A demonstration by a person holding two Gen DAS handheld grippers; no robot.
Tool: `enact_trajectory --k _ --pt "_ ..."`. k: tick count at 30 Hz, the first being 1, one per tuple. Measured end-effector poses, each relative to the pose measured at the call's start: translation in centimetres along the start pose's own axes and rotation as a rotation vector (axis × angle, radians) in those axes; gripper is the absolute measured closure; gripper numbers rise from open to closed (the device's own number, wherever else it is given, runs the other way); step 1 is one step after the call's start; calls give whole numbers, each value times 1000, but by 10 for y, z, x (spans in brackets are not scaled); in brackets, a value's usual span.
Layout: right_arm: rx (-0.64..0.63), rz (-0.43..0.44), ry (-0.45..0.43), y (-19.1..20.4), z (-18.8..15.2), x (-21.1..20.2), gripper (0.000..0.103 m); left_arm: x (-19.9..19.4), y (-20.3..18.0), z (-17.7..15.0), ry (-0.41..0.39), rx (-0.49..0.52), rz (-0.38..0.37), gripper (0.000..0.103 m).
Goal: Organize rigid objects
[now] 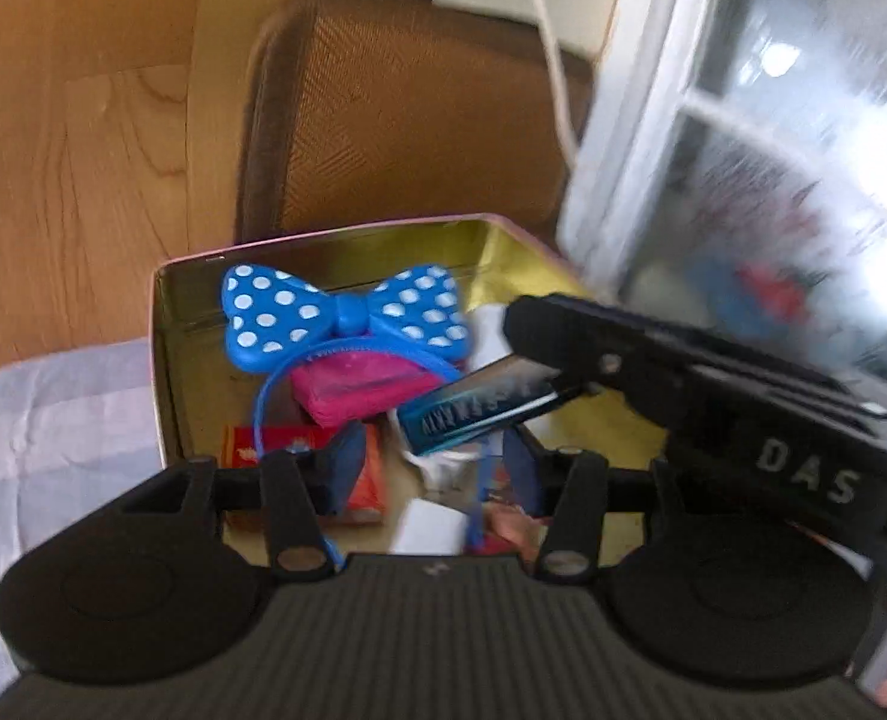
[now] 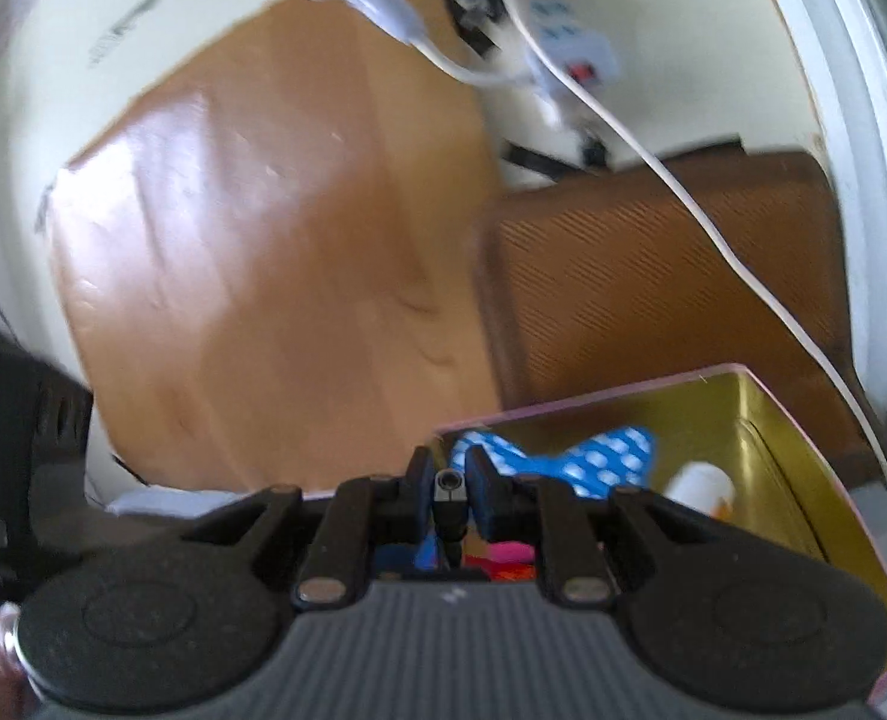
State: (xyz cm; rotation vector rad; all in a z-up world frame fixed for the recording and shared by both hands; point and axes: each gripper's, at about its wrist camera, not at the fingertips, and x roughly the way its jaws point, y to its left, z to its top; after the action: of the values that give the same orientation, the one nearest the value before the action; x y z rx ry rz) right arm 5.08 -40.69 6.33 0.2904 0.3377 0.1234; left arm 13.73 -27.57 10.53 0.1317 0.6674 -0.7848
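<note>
A gold-lined tin box (image 1: 173, 324) holds a blue polka-dot bow headband (image 1: 341, 315), a pink pouch (image 1: 362, 387), a red packet (image 1: 299, 441) and small white items. My left gripper (image 1: 428, 468) is open over the box's near side. My right gripper (image 1: 554, 387) reaches in from the right and is shut on a dark blue-and-silver flat stick (image 1: 473, 411), held above the box. In the right wrist view the right gripper (image 2: 449, 495) pinches that stick (image 2: 450, 507) end-on, with the tin box (image 2: 761, 420) and the bow (image 2: 593, 462) beyond.
A brown woven cushion (image 1: 407, 108) stands behind the box against a wooden board (image 1: 71, 150). A white cable (image 2: 683, 198) hangs across it from a power strip (image 2: 569, 42). A window frame (image 1: 641, 90) is at right. The box sits on light striped bedding (image 1: 53, 420).
</note>
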Motion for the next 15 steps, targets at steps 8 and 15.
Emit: enact_trajectory --k 8,15 --pt "8 -174 -91 -20 -2 -5 53 -3 3 -3 -13 44 145 48" --pt "-81 -173 -201 33 -8 -57 8 -69 16 -29 -129 61 271 22"
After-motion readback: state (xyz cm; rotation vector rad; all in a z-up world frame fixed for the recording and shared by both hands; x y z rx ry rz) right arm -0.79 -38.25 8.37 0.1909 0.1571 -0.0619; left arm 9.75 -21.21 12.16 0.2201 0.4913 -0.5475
